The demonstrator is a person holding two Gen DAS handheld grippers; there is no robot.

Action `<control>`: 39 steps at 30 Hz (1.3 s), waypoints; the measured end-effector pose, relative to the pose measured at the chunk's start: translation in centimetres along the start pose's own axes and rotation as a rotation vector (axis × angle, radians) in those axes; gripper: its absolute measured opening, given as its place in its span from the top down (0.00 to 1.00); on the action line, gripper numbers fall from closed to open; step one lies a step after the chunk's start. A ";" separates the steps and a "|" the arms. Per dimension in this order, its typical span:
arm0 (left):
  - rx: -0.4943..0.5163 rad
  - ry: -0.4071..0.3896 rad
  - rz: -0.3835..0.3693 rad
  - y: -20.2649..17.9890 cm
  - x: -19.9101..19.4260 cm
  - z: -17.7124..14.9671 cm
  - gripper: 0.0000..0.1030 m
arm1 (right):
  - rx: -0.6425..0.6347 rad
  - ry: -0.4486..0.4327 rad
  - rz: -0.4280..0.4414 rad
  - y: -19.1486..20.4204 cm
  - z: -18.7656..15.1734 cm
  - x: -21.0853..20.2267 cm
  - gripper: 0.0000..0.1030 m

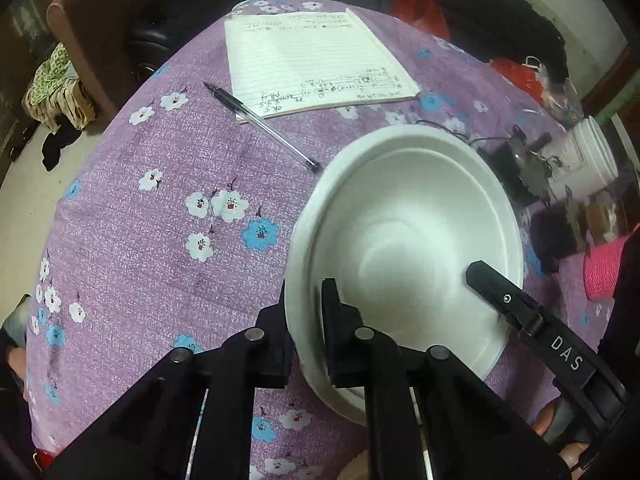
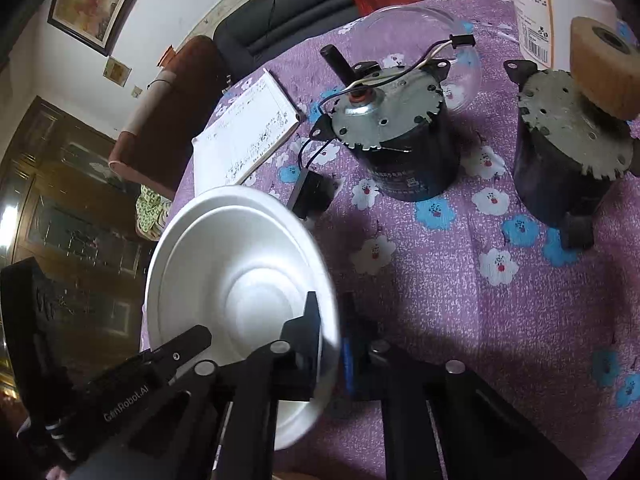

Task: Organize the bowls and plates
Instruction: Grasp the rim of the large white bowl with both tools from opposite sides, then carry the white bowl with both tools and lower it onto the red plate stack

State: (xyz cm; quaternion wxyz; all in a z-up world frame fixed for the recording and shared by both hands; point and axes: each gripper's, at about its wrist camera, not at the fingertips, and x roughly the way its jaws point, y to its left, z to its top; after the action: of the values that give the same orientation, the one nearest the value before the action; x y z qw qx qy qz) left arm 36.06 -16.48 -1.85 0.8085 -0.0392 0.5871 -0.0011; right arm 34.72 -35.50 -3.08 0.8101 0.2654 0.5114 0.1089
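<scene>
A white foam bowl (image 1: pixel 408 220) shows a double rim line; I cannot tell whether it is one bowl or two nested. It is over the purple flowered tablecloth (image 1: pixel 160 220). My left gripper (image 1: pixel 306 296) is shut on its near-left rim, one finger outside and one inside. In the right wrist view my right gripper (image 2: pixel 330 312) is shut on the right rim of the same bowl (image 2: pixel 232 248). Each view also catches the other gripper's finger over the bowl: the right one (image 1: pixel 492 284) and the left one (image 2: pixel 188 344).
A lined notepad (image 1: pixel 316 60) and a pen (image 1: pixel 260 124) lie beyond the bowl. Two dark motors (image 2: pixel 400 140) (image 2: pixel 568 160) stand to the right, with a clear bowl (image 2: pixel 464 40) and a white jar (image 2: pixel 560 0) behind them. A pink cloth (image 1: pixel 604 272) lies at the right edge.
</scene>
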 end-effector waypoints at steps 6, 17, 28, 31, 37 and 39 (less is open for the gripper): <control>0.002 0.001 -0.032 0.5 -1.8 -0.8 0.90 | 0.000 -0.029 0.005 0.5 -0.9 -1.9 0.94; 0.023 -0.100 -0.104 3.3 -12.5 -6.3 0.90 | -0.072 -0.119 0.053 5.5 -5.5 -11.1 0.94; 0.073 -0.228 -0.148 6.4 -19.2 -19.6 0.90 | -0.154 -0.184 0.075 8.5 -18.5 -19.8 0.94; 0.086 -0.296 -0.126 7.4 -20.0 -23.5 0.90 | -0.167 -0.191 0.088 8.0 -23.1 -21.0 0.93; 0.078 -0.443 -0.055 9.1 -20.4 -30.9 0.90 | -0.212 -0.262 0.107 7.4 -31.4 -22.2 0.93; 0.065 -0.460 -0.046 9.8 -20.1 -32.4 0.90 | -0.209 -0.257 0.129 7.0 -33.1 -21.8 0.93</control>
State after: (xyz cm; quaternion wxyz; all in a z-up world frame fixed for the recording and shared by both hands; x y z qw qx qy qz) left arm -1.37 -7.73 6.65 0.9216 -0.0257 0.3861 -0.0297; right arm -3.83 -28.87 6.32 0.8832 0.2238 0.3717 0.1782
